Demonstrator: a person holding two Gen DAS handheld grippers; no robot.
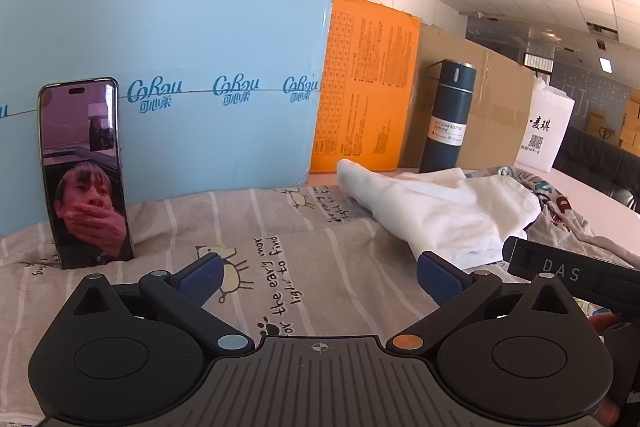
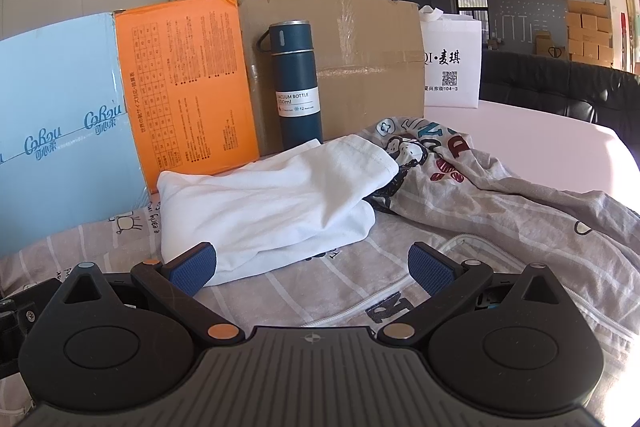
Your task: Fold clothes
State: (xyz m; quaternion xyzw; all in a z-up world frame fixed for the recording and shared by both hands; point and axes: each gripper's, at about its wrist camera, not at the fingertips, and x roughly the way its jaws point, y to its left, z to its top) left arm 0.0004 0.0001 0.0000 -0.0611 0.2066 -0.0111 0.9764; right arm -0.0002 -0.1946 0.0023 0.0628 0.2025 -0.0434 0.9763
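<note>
Left gripper (image 1: pixel 318 277) wide open, empty. Right gripper (image 2: pixel 312 265) same, white garment (image 2: pixel 272 211) lying just ahead on striped sheet (image 2: pixel 320 291).

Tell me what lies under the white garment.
The white garment lies on the striped grey printed cloth, its far end overlapping a cartoon print. Whatever else is beneath it is covered.

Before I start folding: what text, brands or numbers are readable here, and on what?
"CoRou": blue box.
"VACUUM BOTTLE", "500ml": dark flask.
"麦琪", "104-3", QR code: white bag.
"the early", "light to find": striped sheet.
"DAS": right gripper's body.
Orange box print: too small.
</note>
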